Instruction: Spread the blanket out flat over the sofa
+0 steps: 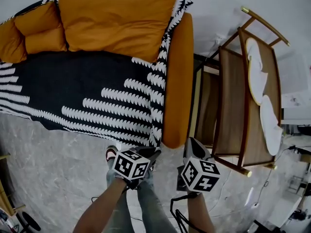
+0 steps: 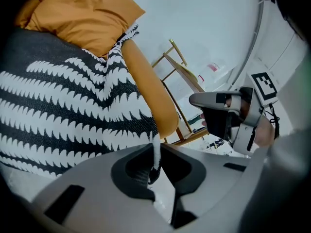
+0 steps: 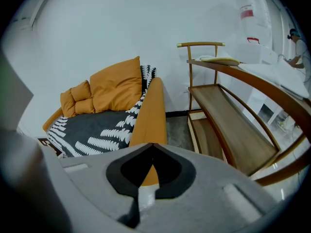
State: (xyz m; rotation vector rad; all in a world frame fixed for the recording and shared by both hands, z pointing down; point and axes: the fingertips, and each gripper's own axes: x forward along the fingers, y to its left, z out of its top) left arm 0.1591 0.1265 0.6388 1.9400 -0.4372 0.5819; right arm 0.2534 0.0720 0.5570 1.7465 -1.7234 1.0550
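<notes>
A black blanket (image 1: 97, 101) with white feather-like stripes covers the seat of the orange sofa (image 1: 177, 81) and runs up over its right arm. My left gripper (image 1: 151, 152) is at the blanket's lower right corner, below the sofa arm. In the left gripper view the corner's white edge (image 2: 156, 152) hangs down into the narrow gap of the left gripper (image 2: 154, 148), which is shut on it. My right gripper (image 1: 194, 147) hovers just right of the sofa arm's front end, shut and empty; in its own view the right gripper (image 3: 149, 147) shows nothing between its tips.
Orange cushions (image 1: 116, 18) lean on the sofa back. A wooden rack (image 1: 243, 101) with white things on top stands right of the sofa. The person's legs and a shoe (image 1: 112, 154) are on the grey floor below, with cables (image 1: 180, 217) nearby.
</notes>
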